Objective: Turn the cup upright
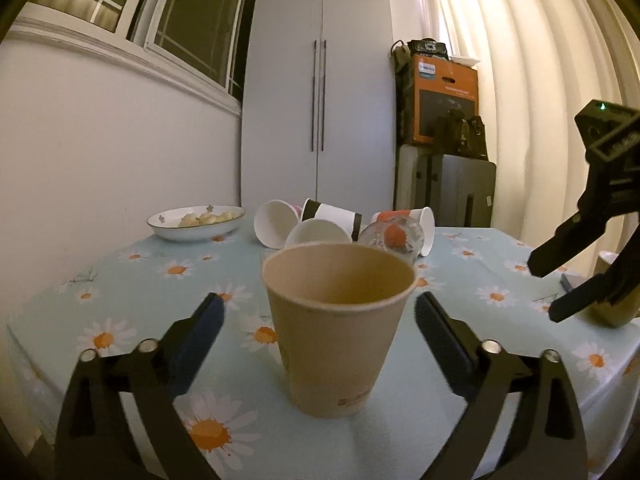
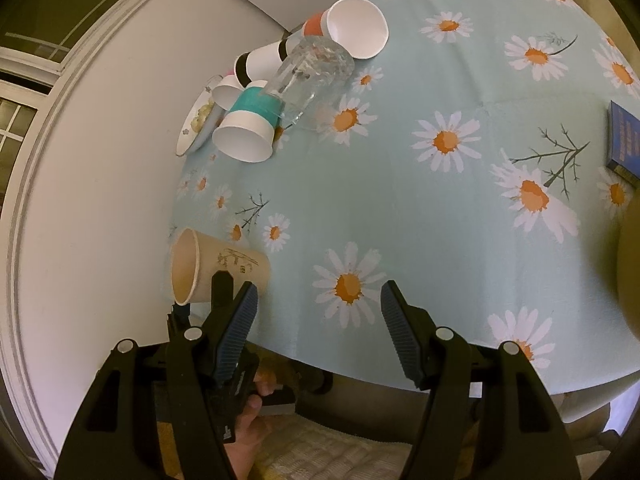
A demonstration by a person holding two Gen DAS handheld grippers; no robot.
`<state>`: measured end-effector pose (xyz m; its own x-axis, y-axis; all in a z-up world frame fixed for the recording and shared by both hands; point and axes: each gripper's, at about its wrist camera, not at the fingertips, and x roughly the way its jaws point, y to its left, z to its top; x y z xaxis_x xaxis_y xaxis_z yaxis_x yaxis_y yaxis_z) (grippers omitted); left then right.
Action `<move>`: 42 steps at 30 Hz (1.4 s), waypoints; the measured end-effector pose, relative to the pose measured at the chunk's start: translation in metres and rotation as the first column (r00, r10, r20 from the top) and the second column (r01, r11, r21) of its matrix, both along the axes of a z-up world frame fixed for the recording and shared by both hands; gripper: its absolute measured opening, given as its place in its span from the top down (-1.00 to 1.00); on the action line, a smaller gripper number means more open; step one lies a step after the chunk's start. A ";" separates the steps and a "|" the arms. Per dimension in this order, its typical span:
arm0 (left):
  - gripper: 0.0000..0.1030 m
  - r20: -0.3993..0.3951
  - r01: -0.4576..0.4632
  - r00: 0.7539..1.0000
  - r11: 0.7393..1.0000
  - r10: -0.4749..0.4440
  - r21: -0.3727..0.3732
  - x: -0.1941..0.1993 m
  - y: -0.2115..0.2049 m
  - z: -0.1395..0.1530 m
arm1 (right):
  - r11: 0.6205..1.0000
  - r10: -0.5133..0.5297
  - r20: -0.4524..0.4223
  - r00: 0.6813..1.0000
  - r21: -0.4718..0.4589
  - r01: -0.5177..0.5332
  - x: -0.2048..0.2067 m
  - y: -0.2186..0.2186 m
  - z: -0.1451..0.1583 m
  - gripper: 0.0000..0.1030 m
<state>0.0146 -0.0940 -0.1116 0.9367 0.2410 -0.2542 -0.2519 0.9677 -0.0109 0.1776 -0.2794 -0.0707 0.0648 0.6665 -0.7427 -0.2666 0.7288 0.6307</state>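
A tan paper cup (image 1: 338, 328) stands upright on the daisy tablecloth (image 1: 120, 280), mouth up, between the fingers of my left gripper (image 1: 320, 320). The jaws are open and clear of the cup on both sides. In the right wrist view the same cup (image 2: 236, 266) shows at the left table edge, with a left gripper finger beside it. My right gripper (image 2: 318, 312) is open and empty above the tablecloth (image 2: 400, 200); it also shows at the right edge of the left wrist view (image 1: 560, 280).
At the table's back lie several tipped paper cups (image 1: 320, 222) and a clear glass jar (image 2: 312, 76) on its side. A plate with food (image 1: 196, 222) sits back left. A blue box (image 2: 624, 140) lies at the right edge. A wall runs along the left.
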 end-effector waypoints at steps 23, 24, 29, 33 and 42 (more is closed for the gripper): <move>-0.87 -0.152 0.309 0.927 0.929 -0.342 -0.202 -0.039 0.082 0.123 | 0.999 0.047 0.522 0.852 -0.018 -0.045 -0.075 0.017 0.071 -0.35; -0.87 -0.161 0.318 0.922 0.927 -0.351 -0.200 -0.042 0.083 0.122 | 0.998 0.056 0.564 0.824 -0.039 -0.041 -0.084 0.018 0.074 -0.36; -0.87 -0.183 0.338 0.908 0.918 -0.376 -0.207 -0.056 0.088 0.120 | 0.993 0.095 0.677 0.730 -0.115 -0.023 -0.114 0.020 0.076 -0.61; -0.87 -0.205 0.333 0.904 0.919 -0.374 -0.210 -0.061 0.090 0.116 | 0.989 0.120 0.725 0.678 -0.150 -0.014 -0.126 0.021 0.072 -0.64; -0.87 -0.224 0.278 0.918 0.934 -0.327 -0.224 -0.071 0.099 0.107 | 0.987 0.124 0.740 0.661 -0.160 -0.006 -0.135 0.021 0.069 -0.75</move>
